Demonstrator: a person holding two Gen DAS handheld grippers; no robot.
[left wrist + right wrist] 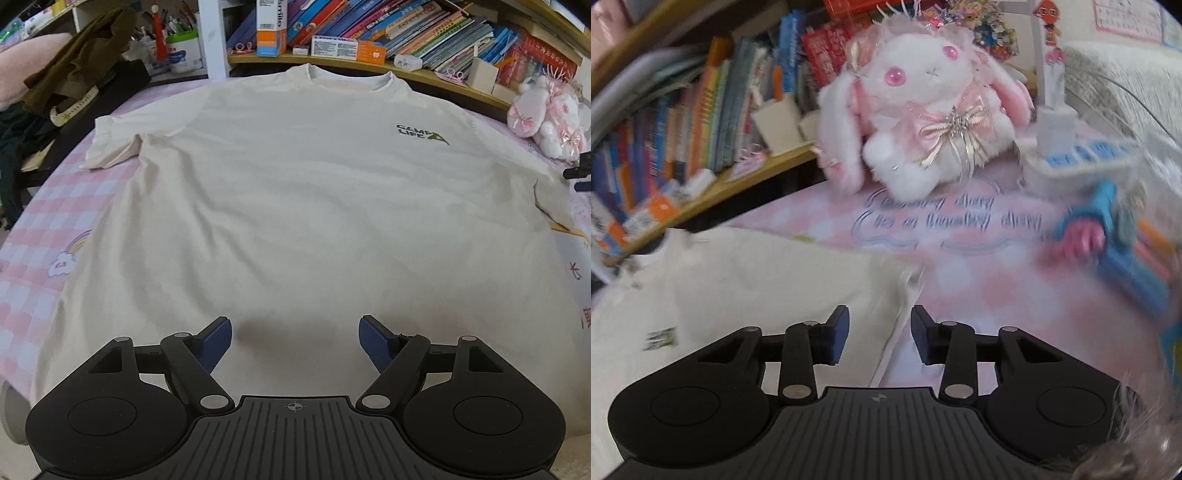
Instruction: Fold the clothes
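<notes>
A cream T-shirt [295, 206] with a small dark chest logo [421, 134] lies flat, front up, on a pink checked sheet [55, 206], collar at the far side. My left gripper [294, 332] is open above the shirt's lower hem, nothing between its blue pads. In the blurred right wrist view, my right gripper [880, 325] is open over the edge of the shirt's sleeve [798, 280], with the sleeve edge running between its fingers but not pinched. A small part of the right gripper [580, 171] shows at the far right edge in the left wrist view.
A wooden shelf [369, 66] packed with books runs behind the shirt. A pink-and-white plush rabbit [916, 107] sits at the shirt's right. Dark clothes [74, 62] are piled at the far left. A white gadget [1071, 155] and blue-pink toy [1108, 236] lie right of the rabbit.
</notes>
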